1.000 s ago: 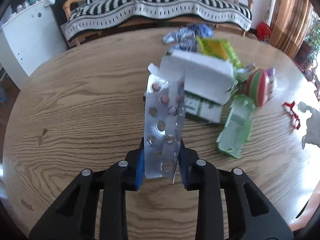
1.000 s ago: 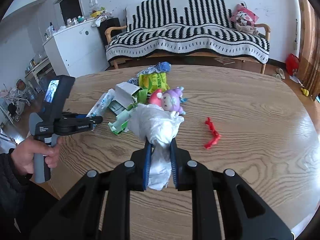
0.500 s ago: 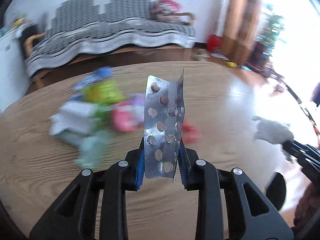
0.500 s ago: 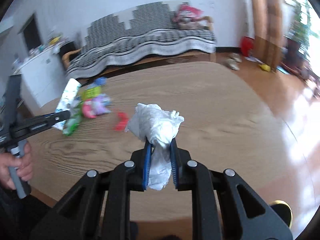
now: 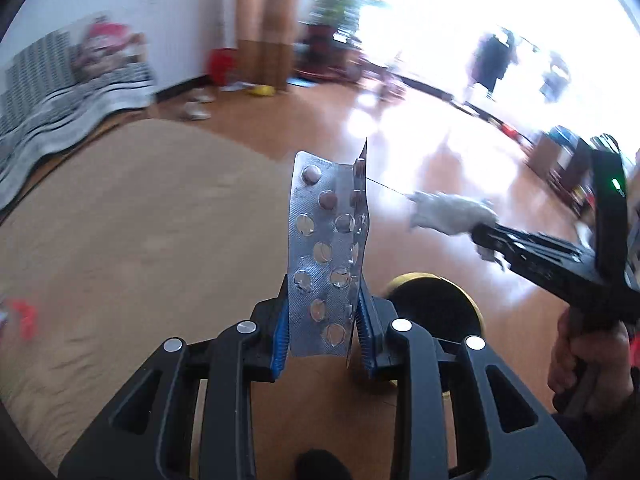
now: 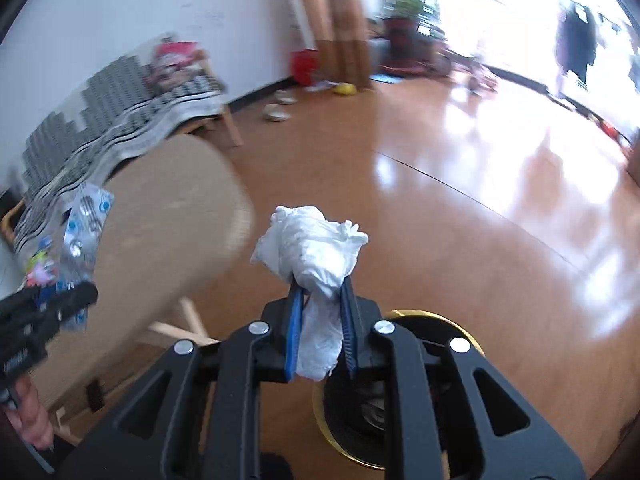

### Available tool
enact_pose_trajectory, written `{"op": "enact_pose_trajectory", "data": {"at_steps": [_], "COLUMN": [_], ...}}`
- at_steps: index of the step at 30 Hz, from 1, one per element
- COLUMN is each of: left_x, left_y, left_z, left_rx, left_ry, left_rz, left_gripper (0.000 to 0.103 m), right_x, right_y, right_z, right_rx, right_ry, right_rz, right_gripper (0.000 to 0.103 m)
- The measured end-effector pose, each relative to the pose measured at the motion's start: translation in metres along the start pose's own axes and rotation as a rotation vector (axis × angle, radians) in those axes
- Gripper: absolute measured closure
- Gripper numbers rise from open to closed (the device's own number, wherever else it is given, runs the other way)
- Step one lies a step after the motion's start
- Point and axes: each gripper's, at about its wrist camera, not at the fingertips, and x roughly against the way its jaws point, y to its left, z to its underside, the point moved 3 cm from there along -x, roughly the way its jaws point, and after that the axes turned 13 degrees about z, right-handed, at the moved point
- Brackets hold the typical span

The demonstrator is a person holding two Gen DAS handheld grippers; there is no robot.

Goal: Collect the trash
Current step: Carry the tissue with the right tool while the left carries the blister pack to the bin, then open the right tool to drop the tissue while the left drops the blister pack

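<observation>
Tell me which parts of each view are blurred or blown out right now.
Left wrist view: blister pack sharp, table and sofa motion-blurred, window area blown out. Right wrist view: tissue wad sharp, sofa and table edge smeared, floor glaring.

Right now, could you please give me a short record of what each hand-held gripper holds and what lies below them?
left hand-held gripper: shut on blister pack, held upright
right hand-held gripper: shut on crumpled tissue
below: round bin with yellow rim on wooden floor
table: to the left
motion blur: strong in the background
</observation>
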Motion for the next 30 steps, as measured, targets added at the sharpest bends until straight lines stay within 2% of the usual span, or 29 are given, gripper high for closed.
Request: {"op": "enact_pose_trajectory", "data": {"at_steps": [3, 5, 11, 15, 23, 25, 27, 30], "left_x": [-0.047, -0.069, -0.118, -0.13, -0.146, -0.146, -0.148, -0.15], "left_y": [-0.035, -0.049, -0.079, -0.081, -0.088, -0.086, -0.085, -0.081], "left_z": [0.007, 0.009, 0.022, 0.027, 0.021, 0.023, 0.027, 0.026], "left_rx": [-0.047, -0.069, -0.126, -0.126, -0.104, -0.104, -0.104, -0.098], "left_ry": [0.088, 0.128, 0.215, 0.238, 0.252, 0.261, 0.27, 0.281], "left_rz": [0.103, 0.139, 0.172, 0.186, 0.192, 0.193, 0.196, 0.197], "left_gripper": [0.075, 0.075, 0.075, 0.075, 0.075, 0.075, 0.075, 0.075], "right_x": [-0.02, -0.035, -0.072, -0.083, -0.089, -0.09, -0.088, -0.085], "right_y": [-0.039, -0.058, -0.09, -0.089, -0.078, -0.079, -0.082, -0.082], "right_z": [0.019, 0.035, 0.067, 0.068, 0.062, 0.062, 0.061, 0.059], "right_rx": [-0.037, -0.057, -0.094, -0.11, -0.103, -0.103, -0.106, -0.105], "right_ry": [0.09, 0.166, 0.32, 0.354, 0.354, 0.357, 0.343, 0.321], "right_rz": [0.053, 0.079, 0.108, 0.104, 0.095, 0.098, 0.105, 0.113], "right_gripper": [0.085, 0.085, 0.085, 0.085, 0.085, 0.073, 0.029, 0.026]}}
